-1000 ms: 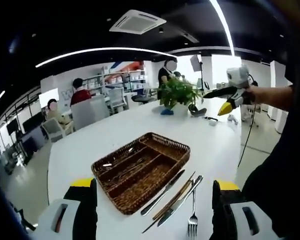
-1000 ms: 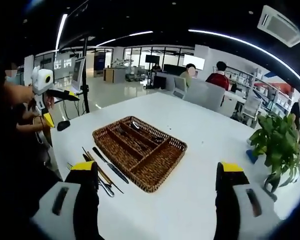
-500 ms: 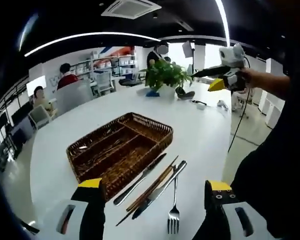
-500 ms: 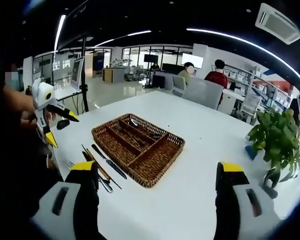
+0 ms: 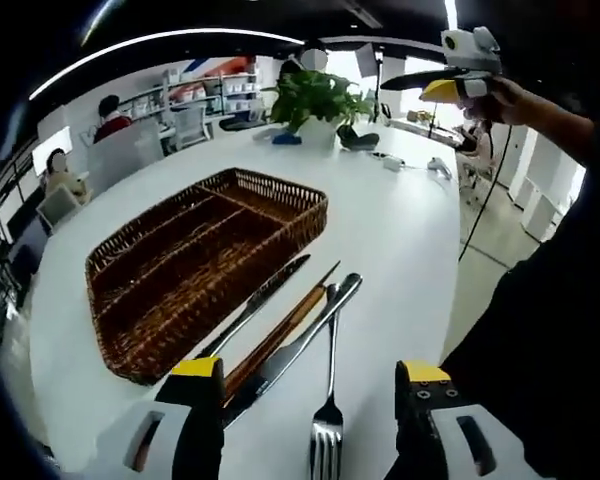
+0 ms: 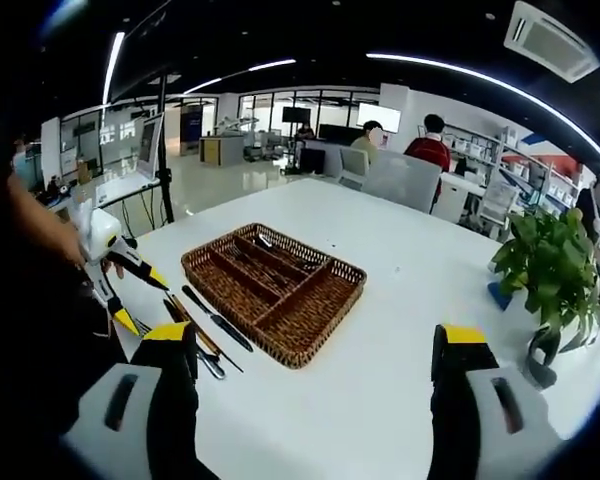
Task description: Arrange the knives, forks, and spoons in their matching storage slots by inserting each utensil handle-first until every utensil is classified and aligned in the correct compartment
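left gripper (image 5: 308, 385) gaping, empty, over fork (image 5: 329, 400) beside wicker tray (image 5: 130, 300): thin, stiff, slick steel, likely light; pinch mid-handle; right gripper (image 6: 310, 350) wide, empty.

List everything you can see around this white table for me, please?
Wicker cutlery tray: one, brown, on the table, some cutlery inside.
Knives: two, silver, beside the tray.
Chopsticks: brown, between the knives.
Fork: one, silver, nearest the table edge.
Potted plant: one, green, far end.
Table: one, white.
People: several, seated behind.
Left gripper: yellow-tipped, open, over the loose cutlery.
Right gripper: yellow-tipped, open, held away from the tray.
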